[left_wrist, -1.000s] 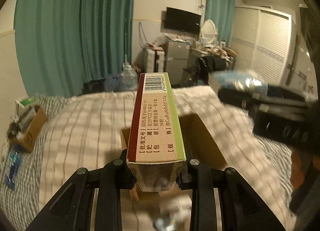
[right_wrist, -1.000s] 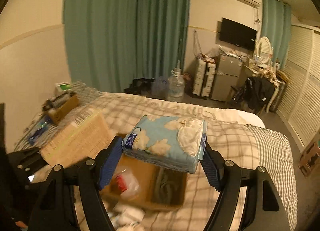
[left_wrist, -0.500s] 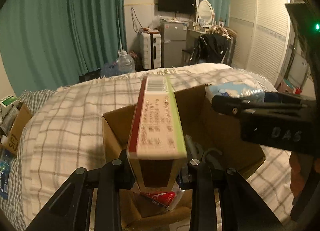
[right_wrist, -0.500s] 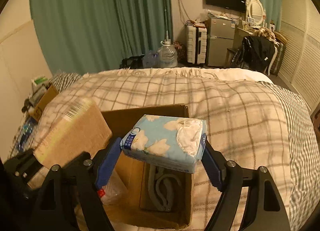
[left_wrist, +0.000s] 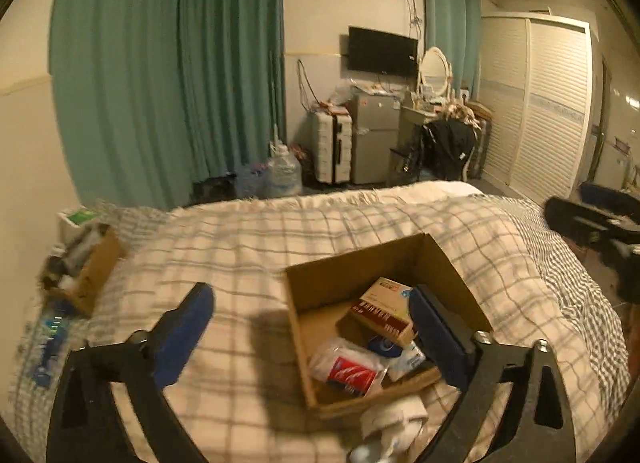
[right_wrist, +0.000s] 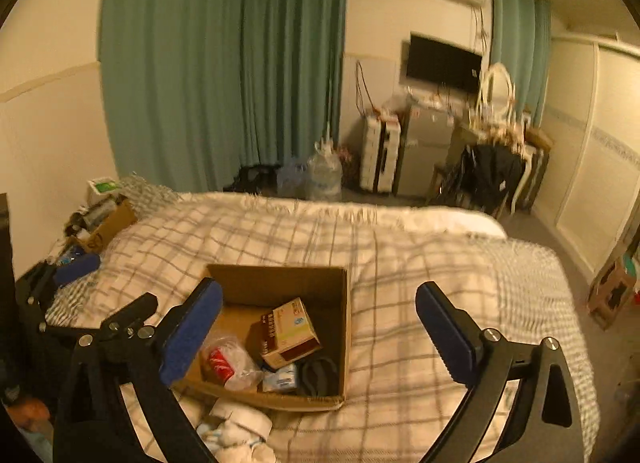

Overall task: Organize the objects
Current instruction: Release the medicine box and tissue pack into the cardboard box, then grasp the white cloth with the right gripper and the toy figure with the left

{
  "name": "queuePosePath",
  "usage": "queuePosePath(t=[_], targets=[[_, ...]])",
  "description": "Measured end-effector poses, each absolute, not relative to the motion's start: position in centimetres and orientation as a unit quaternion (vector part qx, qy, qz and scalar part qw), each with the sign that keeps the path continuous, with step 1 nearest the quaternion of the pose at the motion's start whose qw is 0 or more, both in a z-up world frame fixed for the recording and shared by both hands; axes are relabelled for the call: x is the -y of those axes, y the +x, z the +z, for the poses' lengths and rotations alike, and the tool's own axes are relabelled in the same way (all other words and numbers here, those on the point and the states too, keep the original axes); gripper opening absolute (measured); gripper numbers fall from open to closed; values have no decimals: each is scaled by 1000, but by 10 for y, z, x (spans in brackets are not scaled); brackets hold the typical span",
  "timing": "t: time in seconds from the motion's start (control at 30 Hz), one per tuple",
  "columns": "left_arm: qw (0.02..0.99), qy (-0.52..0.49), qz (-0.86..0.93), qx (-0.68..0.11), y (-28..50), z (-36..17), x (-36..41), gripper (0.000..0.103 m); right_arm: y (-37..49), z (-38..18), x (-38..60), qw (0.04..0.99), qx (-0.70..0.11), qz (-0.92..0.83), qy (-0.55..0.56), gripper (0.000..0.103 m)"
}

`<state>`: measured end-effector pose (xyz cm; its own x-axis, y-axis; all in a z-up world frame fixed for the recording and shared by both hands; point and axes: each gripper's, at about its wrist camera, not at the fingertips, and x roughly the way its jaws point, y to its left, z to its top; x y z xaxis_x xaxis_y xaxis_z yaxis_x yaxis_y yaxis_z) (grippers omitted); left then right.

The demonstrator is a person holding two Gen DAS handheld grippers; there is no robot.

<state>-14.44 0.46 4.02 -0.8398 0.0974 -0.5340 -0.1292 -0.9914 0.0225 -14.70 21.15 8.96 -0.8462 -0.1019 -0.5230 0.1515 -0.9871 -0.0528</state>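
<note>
An open cardboard box [left_wrist: 452, 267] [right_wrist: 346, 303] stands on the checked bed. In it lie the red and green medicine carton [left_wrist: 382, 311] [right_wrist: 290, 333], the blue floral tissue pack [left_wrist: 408, 359] [right_wrist: 280, 379], a clear bag with a red item [left_wrist: 348, 369] [right_wrist: 226, 361] and a dark strap [right_wrist: 320, 375]. My left gripper [left_wrist: 312, 333] is open and empty above the box's left side. My right gripper [right_wrist: 320, 327] is open and empty above the box; it also shows at the right edge of the left wrist view [left_wrist: 592, 223].
White crumpled items [left_wrist: 392, 423] [right_wrist: 236, 427] lie on the bed in front of the box. A second cardboard box of clutter [left_wrist: 88, 267] [right_wrist: 104, 223] stands at the bed's left edge. Suitcases, a fridge and a water jug [left_wrist: 284, 175] stand beyond the bed.
Both grippers have opened and pulled back. The medicine carton and the tissue pack, held before, now lie in the box.
</note>
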Motion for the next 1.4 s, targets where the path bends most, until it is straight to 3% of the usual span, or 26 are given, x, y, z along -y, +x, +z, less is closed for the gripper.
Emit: queuePosePath(t=[0.23,0.4,0.6,0.7,0.93,1.1,1.2,1.27,1.37,1.4], targets=[[9,-257,966,-27,-78,42,11,103,-68,99,-205,73,-97,-969,216,103],[5,-277,961,0,-58,-6,9,103,-64,37,-203,61,-83,-958,266,103],[12,-356,934,-5,-63,-83,0,103,-82,-75,-194,69,-76,-914,392,102],[-1,-376,926,-26,-67,-101,-5,103,-86,-92,-189,76,-90,-902,415,102],[-9,-384,923,29,-68,-101,17,103,-100,-117,-183,106,-82,-875,465,102],[-10,-390,919,54,-72,-105,24,103,-107,-128,-171,129,-83,-863,481,96],[-11,-398,916,55,-75,-108,24,103,-115,-140,-160,147,-90,-848,501,73],[-9,-400,915,57,-75,-109,24,103,-115,-147,-153,160,-102,-837,514,44],[-8,-403,913,64,-77,-110,27,103,-107,-142,-151,165,-110,-844,499,21],[-9,-405,912,67,-77,-111,27,103,-104,-137,-155,161,-106,-851,488,18]])
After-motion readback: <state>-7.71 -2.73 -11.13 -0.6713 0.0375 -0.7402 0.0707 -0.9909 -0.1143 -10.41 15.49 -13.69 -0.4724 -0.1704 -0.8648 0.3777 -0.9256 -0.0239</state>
